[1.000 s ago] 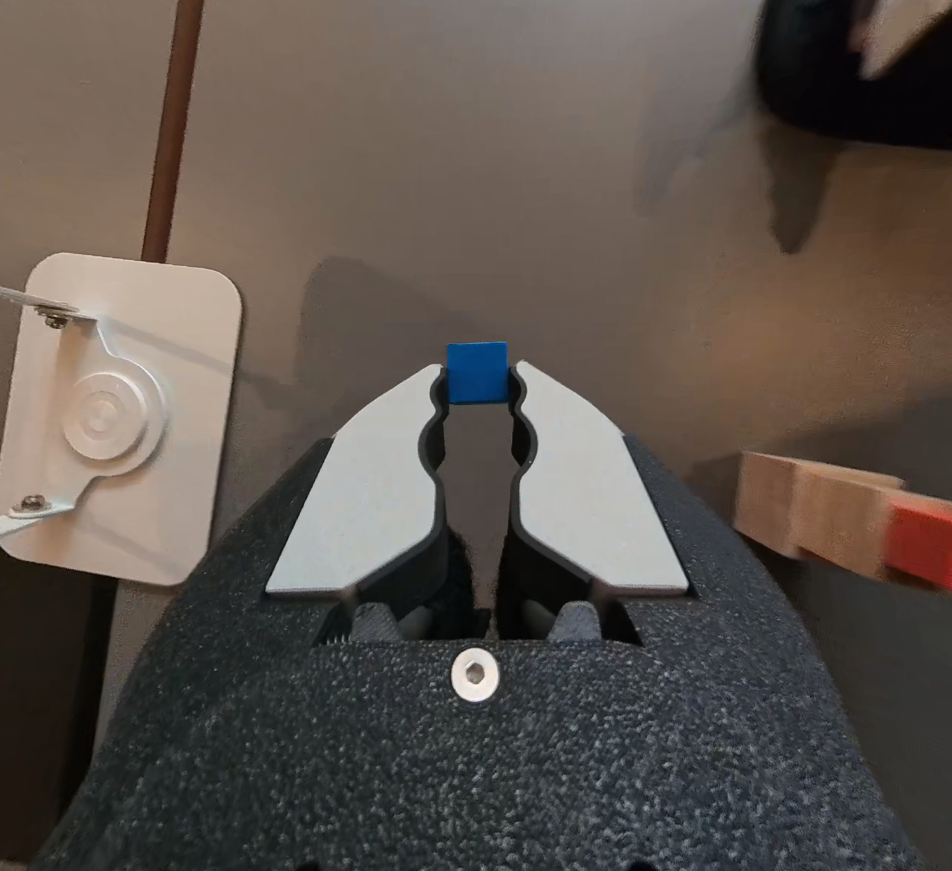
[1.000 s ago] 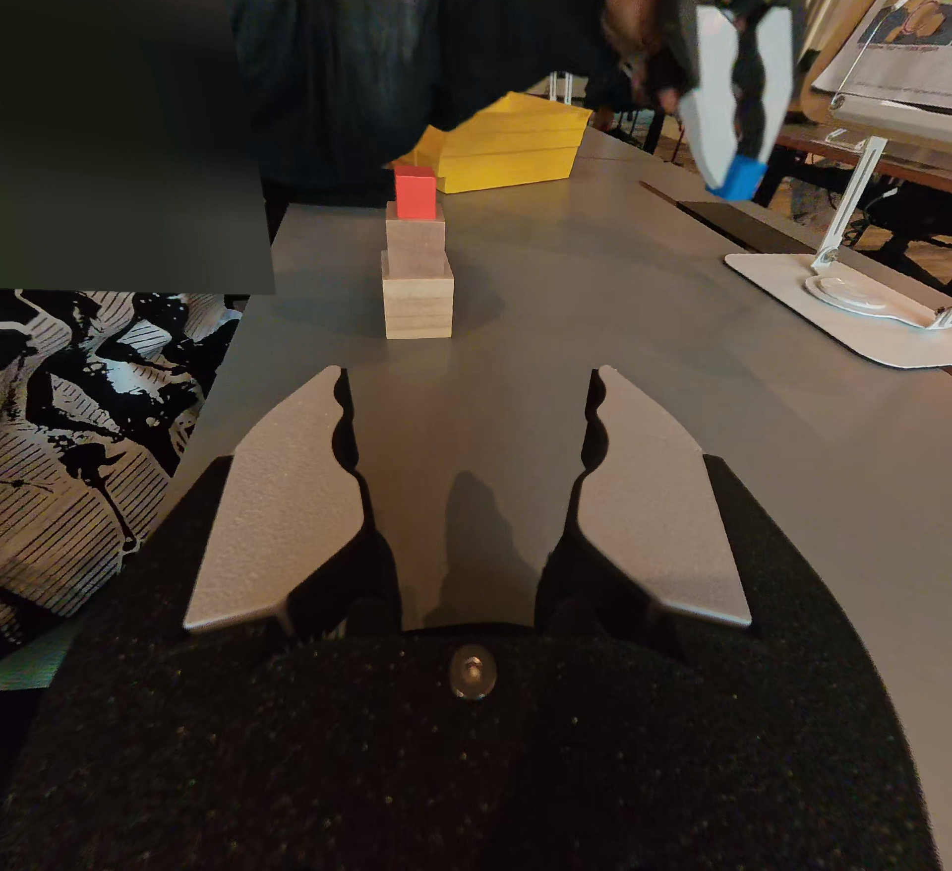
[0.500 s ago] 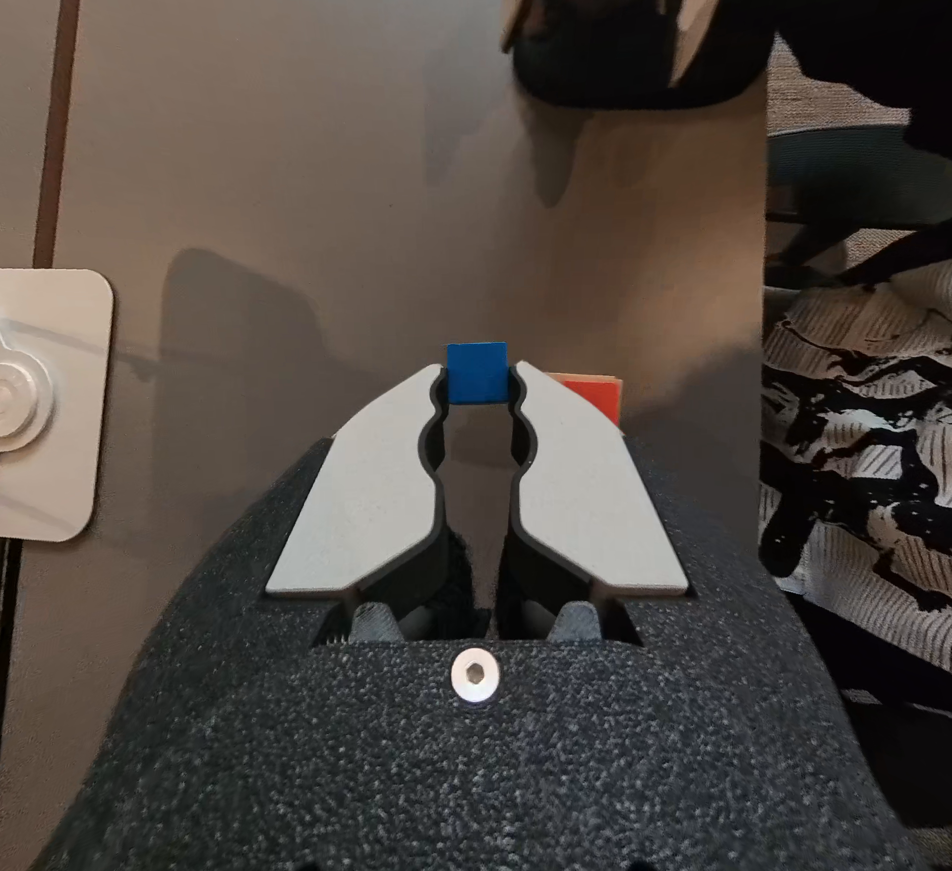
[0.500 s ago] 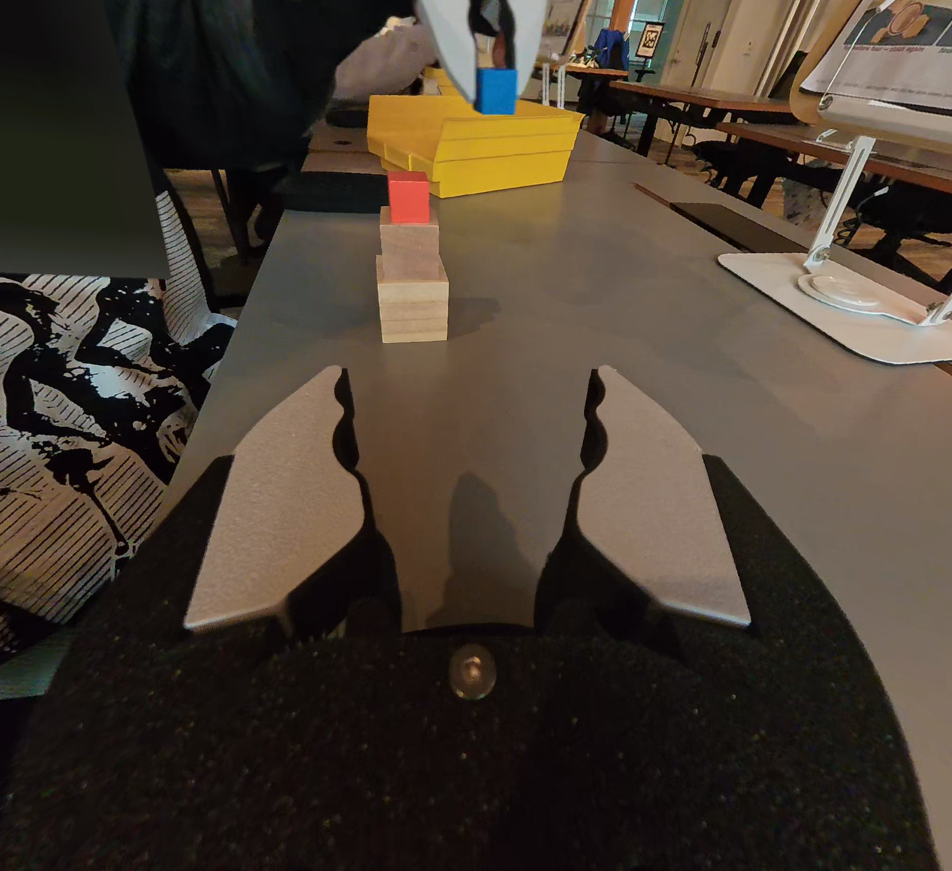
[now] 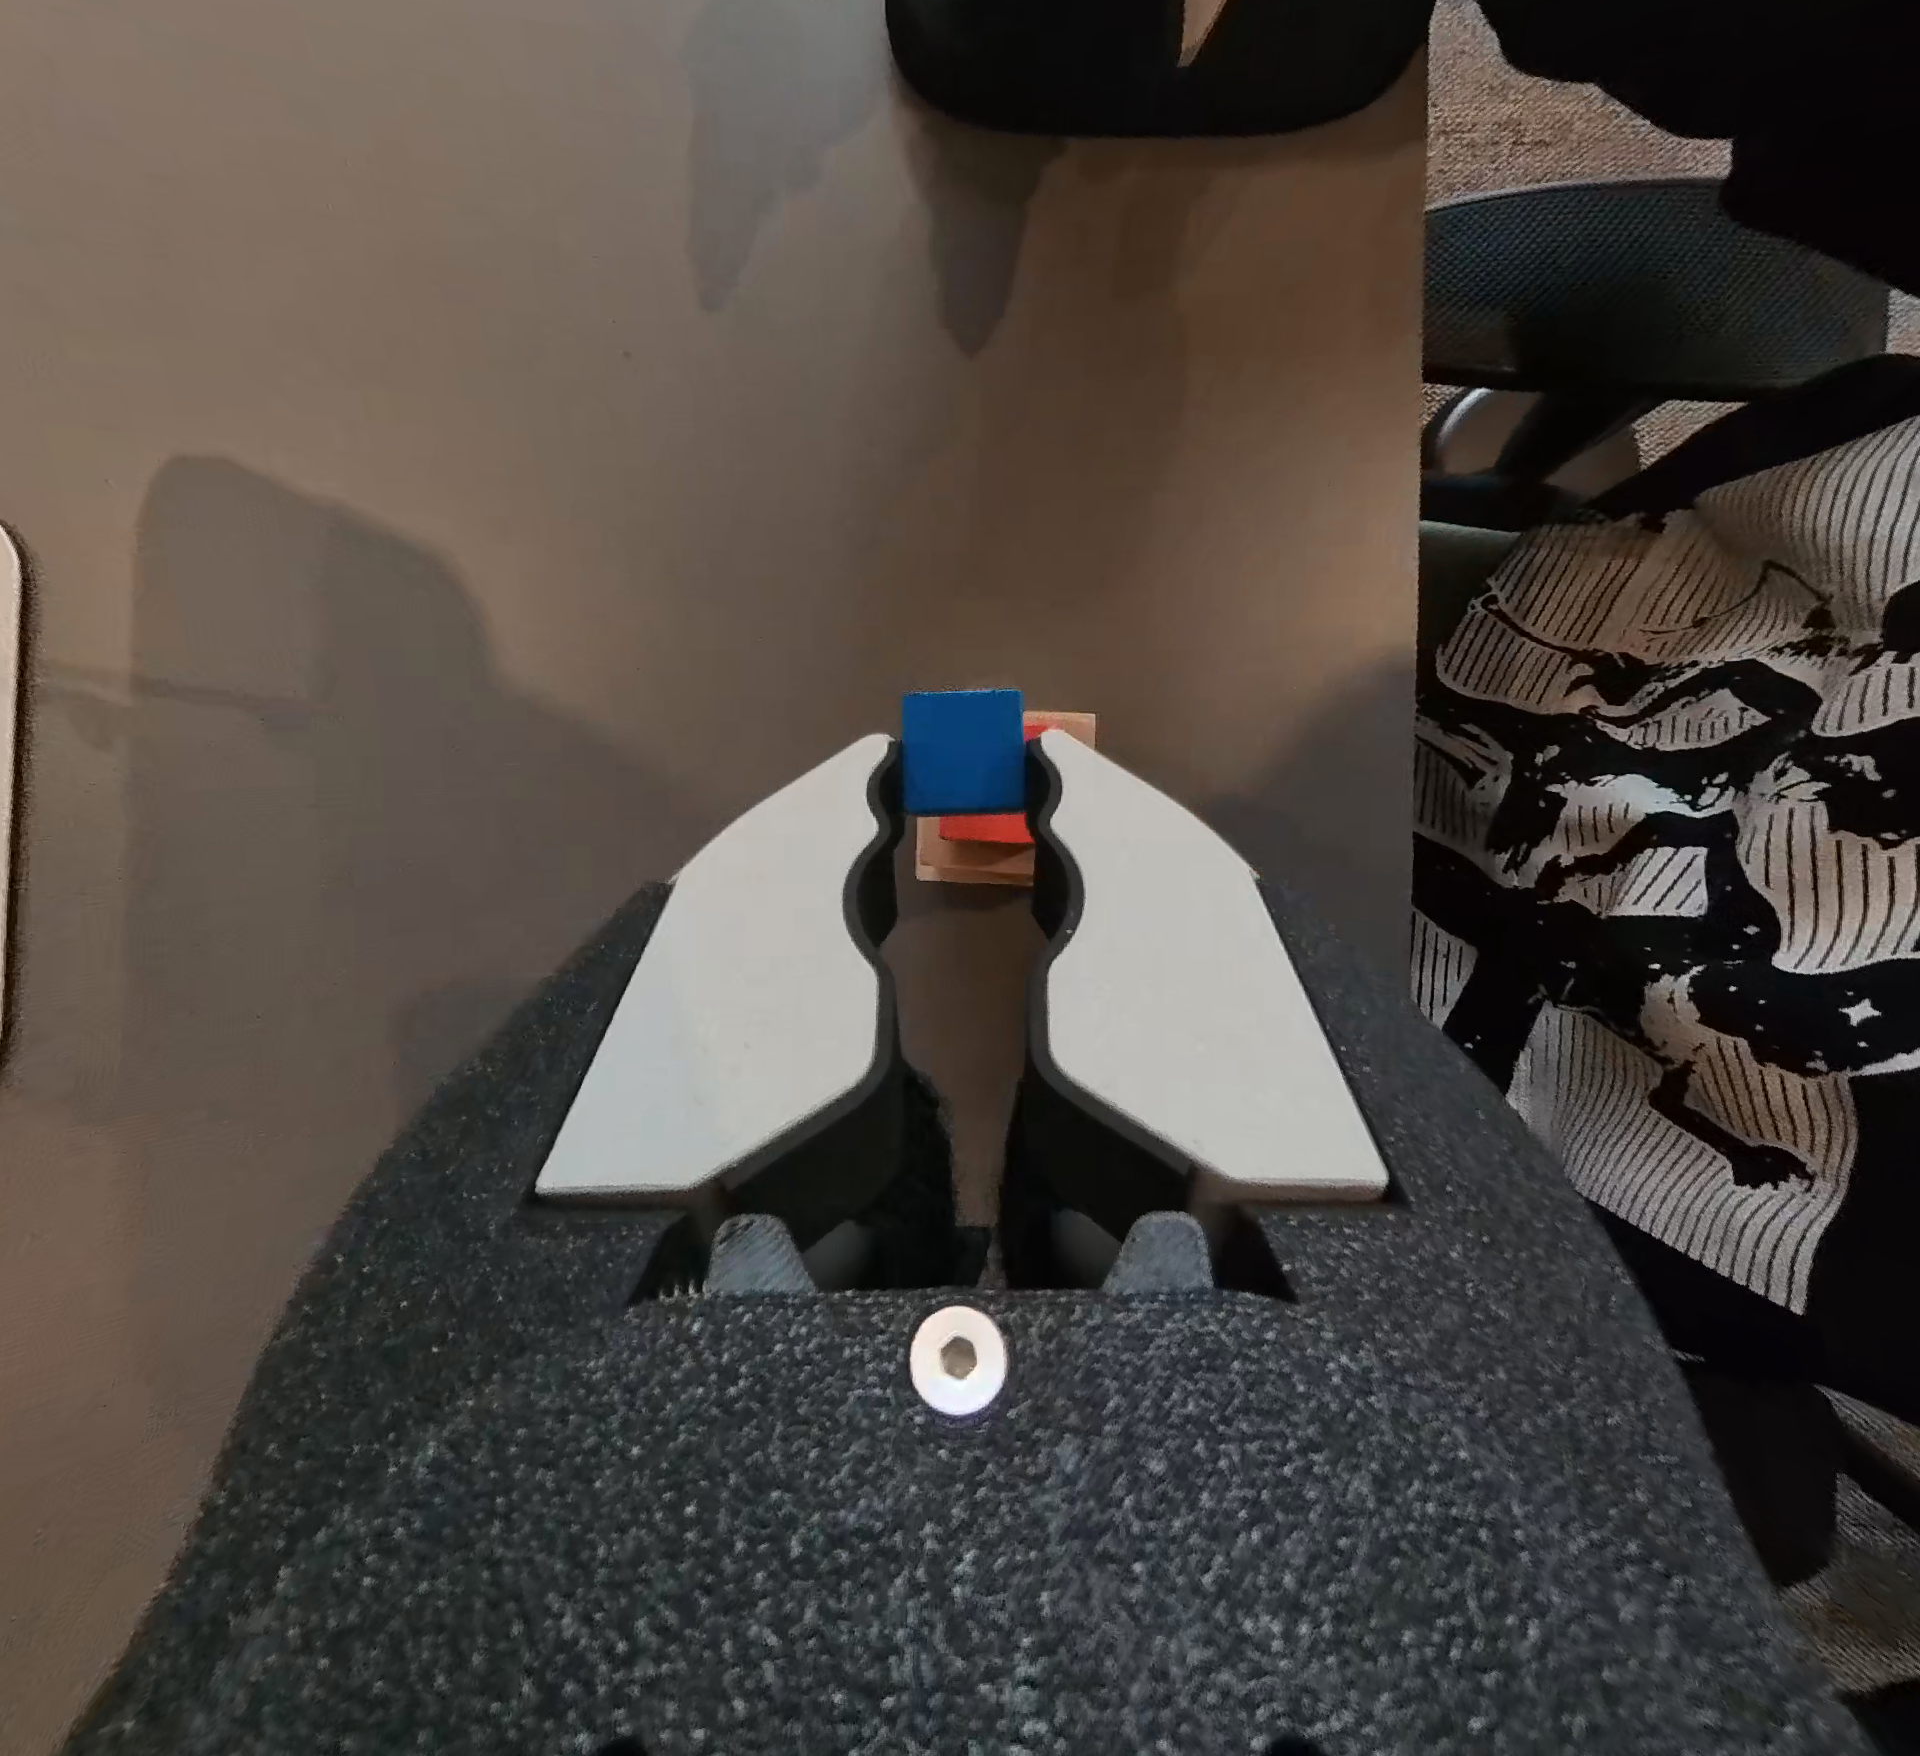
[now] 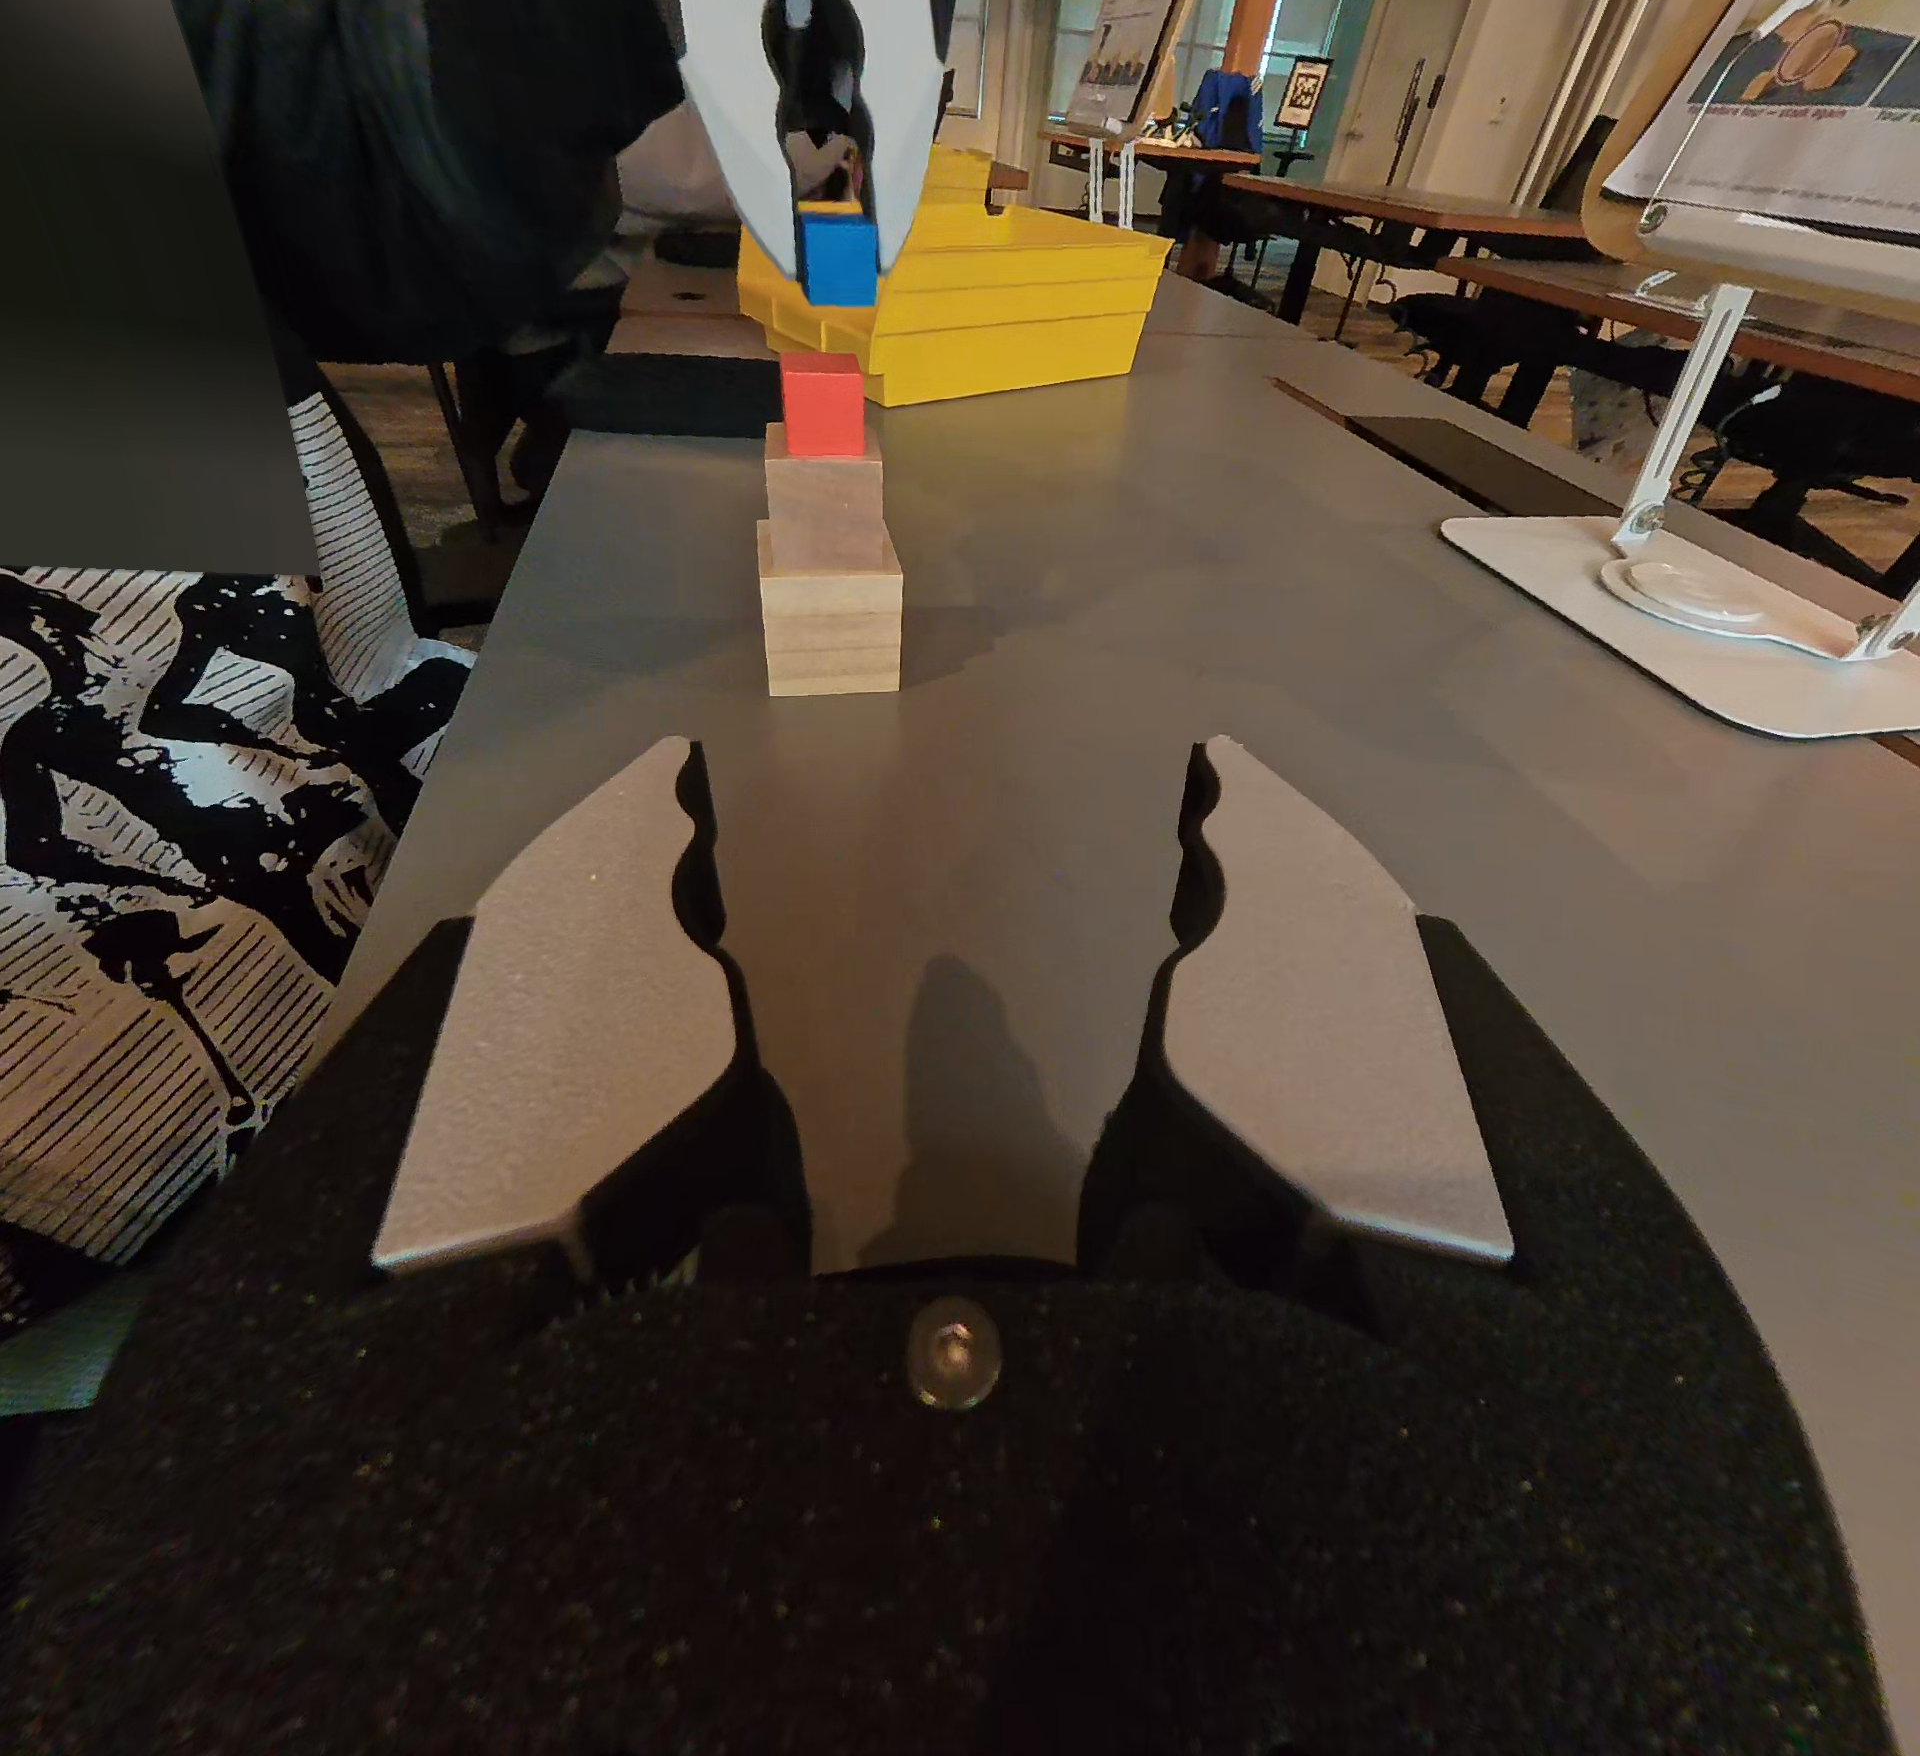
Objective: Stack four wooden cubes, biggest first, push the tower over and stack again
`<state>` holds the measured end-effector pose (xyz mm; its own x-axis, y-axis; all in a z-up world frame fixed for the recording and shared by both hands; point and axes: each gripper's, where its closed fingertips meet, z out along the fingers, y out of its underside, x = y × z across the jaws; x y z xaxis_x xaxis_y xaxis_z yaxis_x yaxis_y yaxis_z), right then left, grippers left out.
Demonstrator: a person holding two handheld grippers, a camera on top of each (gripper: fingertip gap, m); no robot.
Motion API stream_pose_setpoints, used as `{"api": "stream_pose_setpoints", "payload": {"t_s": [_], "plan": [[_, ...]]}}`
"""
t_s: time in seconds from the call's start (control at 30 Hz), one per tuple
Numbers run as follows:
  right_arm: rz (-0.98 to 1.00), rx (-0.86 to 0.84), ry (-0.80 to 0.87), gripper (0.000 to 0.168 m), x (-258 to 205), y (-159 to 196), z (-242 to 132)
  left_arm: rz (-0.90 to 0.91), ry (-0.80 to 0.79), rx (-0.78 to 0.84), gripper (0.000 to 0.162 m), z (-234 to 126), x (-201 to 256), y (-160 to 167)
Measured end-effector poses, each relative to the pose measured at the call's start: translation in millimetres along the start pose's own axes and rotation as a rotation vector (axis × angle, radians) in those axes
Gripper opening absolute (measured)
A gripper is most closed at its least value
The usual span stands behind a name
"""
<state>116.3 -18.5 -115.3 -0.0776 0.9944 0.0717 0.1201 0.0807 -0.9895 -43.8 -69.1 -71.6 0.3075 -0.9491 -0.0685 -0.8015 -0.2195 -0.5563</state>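
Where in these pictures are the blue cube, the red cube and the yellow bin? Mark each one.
blue cube (image 6: 840, 259): right wrist view, on its front face, between the left gripper's fingertips.
red cube (image 6: 822, 404): right wrist view, on its front face, top of the stack.
yellow bin (image 6: 1013, 319): right wrist view, on its front wall.

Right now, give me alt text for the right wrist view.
The left tool holds a blue cube just above a red cube topping two stacked wooden cubes on a grey table. The right tool is open in front.
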Motion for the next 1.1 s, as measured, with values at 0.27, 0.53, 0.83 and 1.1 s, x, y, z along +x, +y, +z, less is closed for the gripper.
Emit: {"api": "stream_pose_setpoints", "payload": {"t_s": [0.27, 0.53, 0.83, 1.1], "plan": [[0.003, 0.001, -0.001, 0.086, 0.0, -0.2, -0.1, -0.013, 0.018, -0.025, 0.021, 7.1, 0.7, 7.4], [0.004, 0.0, -0.002, 0.086, 0.0, 0.0, -0.2, 0.005, 0.037, -0.037, 0.021, 10.9, 5.0, 10.4], [0.008, -0.001, -0.001, 0.086, 0.3, 0.2, -0.2, 0.009, 0.056, -0.034, 0.021, 13.6, 7.6, 11.8], [0.008, 0.001, -0.001, 0.085, 0.2, 0.0, -0.5, 0.001, 0.063, -0.035, 0.022, 15.1, 7.8, 12.4]]}}
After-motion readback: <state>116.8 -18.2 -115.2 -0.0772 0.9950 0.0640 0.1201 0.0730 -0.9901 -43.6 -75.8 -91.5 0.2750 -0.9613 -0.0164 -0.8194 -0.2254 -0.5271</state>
